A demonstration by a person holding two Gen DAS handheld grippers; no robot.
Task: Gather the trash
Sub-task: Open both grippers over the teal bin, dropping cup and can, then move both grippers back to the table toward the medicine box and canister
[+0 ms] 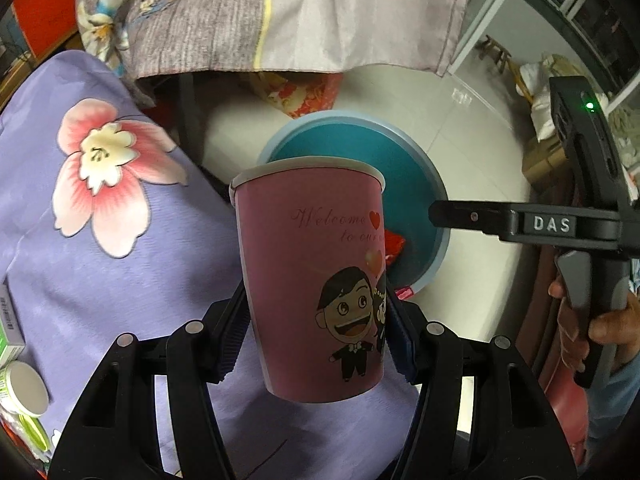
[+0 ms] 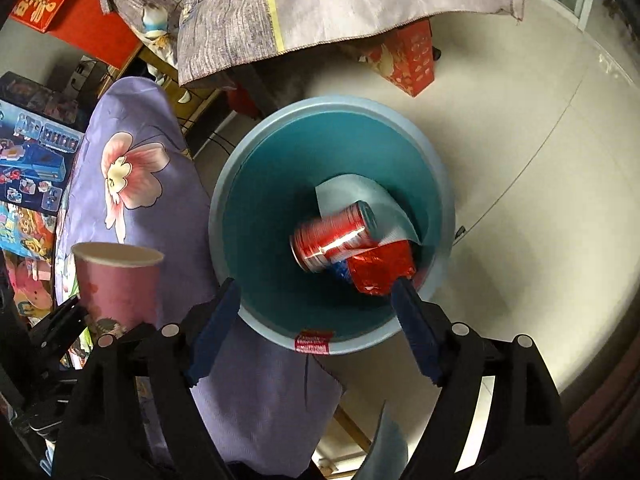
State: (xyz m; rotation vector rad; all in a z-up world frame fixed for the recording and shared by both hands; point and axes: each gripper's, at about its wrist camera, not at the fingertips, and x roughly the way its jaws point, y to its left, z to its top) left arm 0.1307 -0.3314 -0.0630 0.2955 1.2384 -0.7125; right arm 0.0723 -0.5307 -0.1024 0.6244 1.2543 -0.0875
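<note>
Left claw grips a pink paper cup; right claw stands released above the teal bin

Left wrist view: the left claw (image 1: pixel 314 330) is clenched on the pink paper cup (image 1: pixel 310 276), its blue pads pressing both sides of the cup's lower half; the cup is upright, above the purple flowered cloth (image 1: pixel 80 216) at the cloth's edge, with the teal bin (image 1: pixel 408 184) on the floor behind it. The right claw's black body, held by a hand (image 1: pixel 604 320), shows at the right edge. Right wrist view: the right claw (image 2: pixel 316 300) is released, jaws wide, nothing between them, over the bin. Inside the bin lie a red can (image 2: pixel 332 236), blurred, on its side, touching a red foil wrapper (image 2: pixel 380 268) and a pale sheet (image 2: pixel 372 204)
</note>
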